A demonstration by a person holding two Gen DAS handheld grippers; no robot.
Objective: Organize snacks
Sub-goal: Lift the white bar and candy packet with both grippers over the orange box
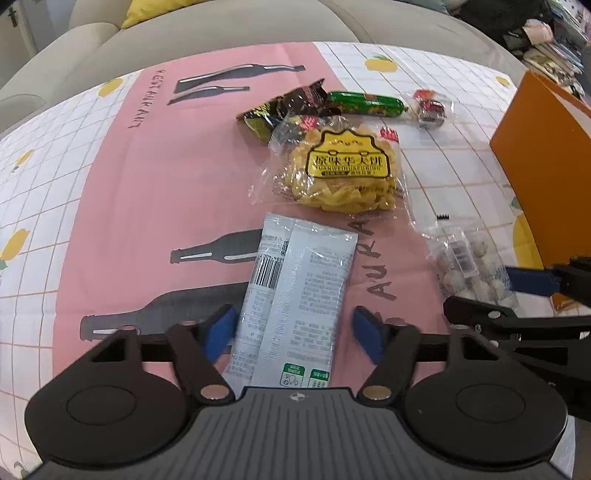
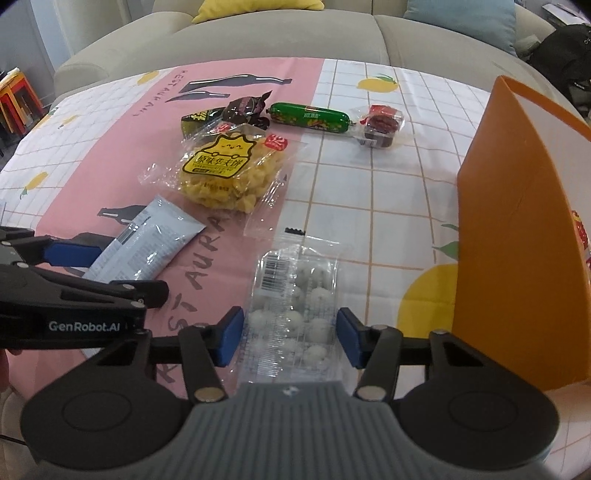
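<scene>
Grey snack packet (image 1: 295, 295) lies flat on the pink band of the tablecloth (image 1: 129, 206), printed back up, long axis running away from the camera. Left gripper (image 1: 295, 332) straddles its near end: one blue pad just touches the packet's left edge, the other stands clear of the right edge. Not clamped; jaws apart.

Clear bag of white balls (image 2: 295, 306) lies to the right of the grey packet, on the white checked part of the cloth. Right gripper (image 2: 290, 338) straddles it, blue pads just beside the wrapper on both sides; I cannot tell whether they press on it.

Farther back: clear bag of yellow crackers (image 1: 343, 170), then a dark snack packet (image 1: 284, 107), a green sausage (image 1: 365, 103) and a small red-topped cup in wrap (image 1: 430, 109), in a loose row.

Orange box (image 2: 517, 236) stands upright at the right edge of the table, near the bag of balls. Grey sofa (image 2: 280, 33) behind the table.
</scene>
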